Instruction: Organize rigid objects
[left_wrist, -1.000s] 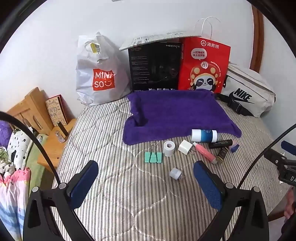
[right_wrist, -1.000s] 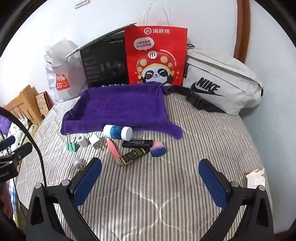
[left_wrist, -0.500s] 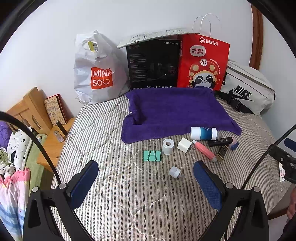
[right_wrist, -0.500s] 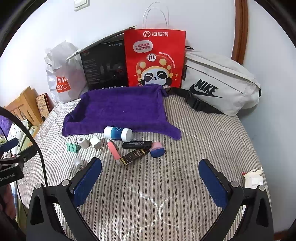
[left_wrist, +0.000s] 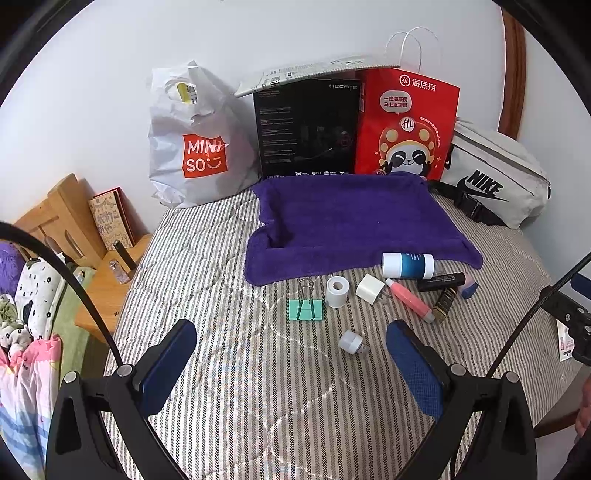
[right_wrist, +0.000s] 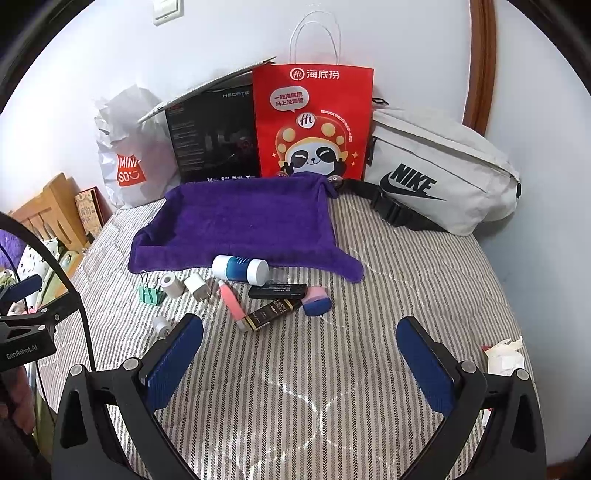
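Left gripper (left_wrist: 290, 363) is hovering low over the striped bed (left_wrist: 258, 406), jaws spread wide, gripping nothing. Right gripper (right_wrist: 299, 356) is hovering likewise, wide and empty. Just ahead, small items are lying in a loose row: green binder clip (left_wrist: 306, 308), white tape roll (left_wrist: 337, 291), pink tube (right_wrist: 231, 299), blue-white bottle (right_wrist: 240, 269) touching the purple towel (right_wrist: 243, 218) edge. Bags are standing behind against the wall.

Striped bed (right_wrist: 295, 387) lies bare ahead of both my spread hand-held grippers, giving open approach. Small items cluster along the purple towel's (right_wrist: 240, 218) near edge, crowded around the blue-white bottle (right_wrist: 240, 269). Bags and the black box (left_wrist: 306, 129) wall off the far side.
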